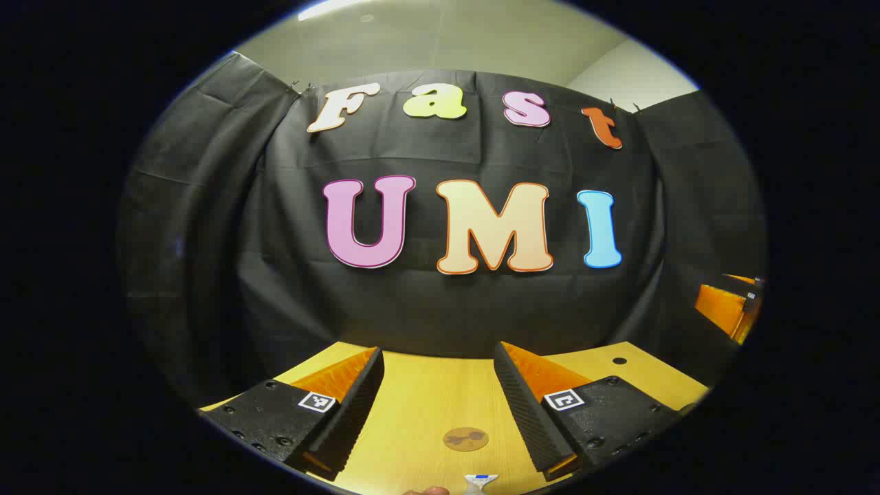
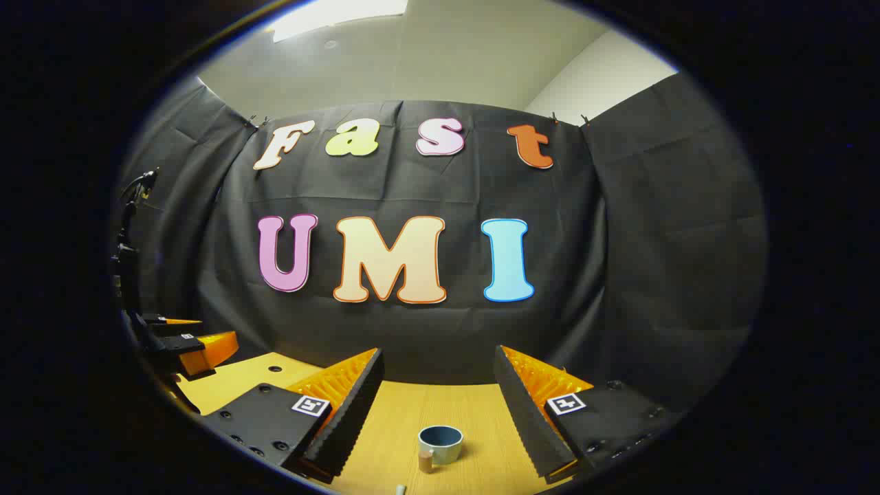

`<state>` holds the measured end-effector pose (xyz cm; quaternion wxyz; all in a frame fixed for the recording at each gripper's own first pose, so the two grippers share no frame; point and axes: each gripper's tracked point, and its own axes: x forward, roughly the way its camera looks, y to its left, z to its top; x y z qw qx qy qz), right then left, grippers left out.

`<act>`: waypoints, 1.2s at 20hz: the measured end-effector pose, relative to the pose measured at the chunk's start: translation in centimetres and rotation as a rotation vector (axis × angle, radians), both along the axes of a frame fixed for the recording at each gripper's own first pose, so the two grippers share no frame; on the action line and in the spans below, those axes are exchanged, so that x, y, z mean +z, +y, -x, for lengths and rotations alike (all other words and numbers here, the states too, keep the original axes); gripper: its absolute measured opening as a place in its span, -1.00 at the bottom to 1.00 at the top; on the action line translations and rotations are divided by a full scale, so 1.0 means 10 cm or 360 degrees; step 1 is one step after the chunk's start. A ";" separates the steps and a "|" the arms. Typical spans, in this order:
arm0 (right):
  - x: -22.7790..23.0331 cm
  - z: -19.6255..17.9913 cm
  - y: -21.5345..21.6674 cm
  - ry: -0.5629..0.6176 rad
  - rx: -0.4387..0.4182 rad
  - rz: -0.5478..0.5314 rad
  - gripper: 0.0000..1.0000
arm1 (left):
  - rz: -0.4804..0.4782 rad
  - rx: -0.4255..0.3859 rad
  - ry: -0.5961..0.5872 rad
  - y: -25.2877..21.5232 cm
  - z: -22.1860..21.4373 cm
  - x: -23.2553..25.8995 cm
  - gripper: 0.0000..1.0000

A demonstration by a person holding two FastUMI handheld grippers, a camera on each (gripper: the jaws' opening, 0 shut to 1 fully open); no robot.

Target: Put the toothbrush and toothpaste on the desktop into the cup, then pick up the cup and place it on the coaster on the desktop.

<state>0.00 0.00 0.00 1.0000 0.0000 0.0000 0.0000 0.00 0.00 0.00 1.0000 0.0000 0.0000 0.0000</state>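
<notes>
My left gripper [image 1: 438, 356] is open above the wooden desktop [image 1: 412, 405], nothing between its fingers. Below it lies a round brown coaster [image 1: 466, 438]. At the bottom edge a small white and blue end [image 1: 480, 481] pokes in; I cannot tell whether it is the toothpaste. My right gripper [image 2: 438, 356] is open too and hangs over a blue-grey cup [image 2: 441, 443], which stands upright with a small brown piece [image 2: 426, 461] at its near side. A white tip [image 2: 400, 489] shows at the bottom edge, too little to name.
The black cloth wall closes the back of the desktop. The right gripper [image 1: 730, 306] shows far right in the left gripper view, and the left gripper [image 2: 184, 342] far left in the right gripper view. Small holes [image 1: 619, 360] dot the desktop.
</notes>
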 end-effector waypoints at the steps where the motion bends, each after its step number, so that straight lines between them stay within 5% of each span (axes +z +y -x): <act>1: 0.02 -0.02 0.00 -0.0007 0.0002 -0.0008 1.00 | -0.0001 0.0004 0.0000 0.02 0.00 0.01 0.87; 13: 0.07 -0.07 0.08 -0.0026 -0.0005 0.0014 0.96 | -0.0063 0.0001 -0.0030 0.17 0.05 0.06 0.86; 24: -0.28 -0.05 0.25 0.0150 0.0064 0.0029 0.96 | -0.0081 0.0014 -0.0043 0.24 0.18 0.05 0.87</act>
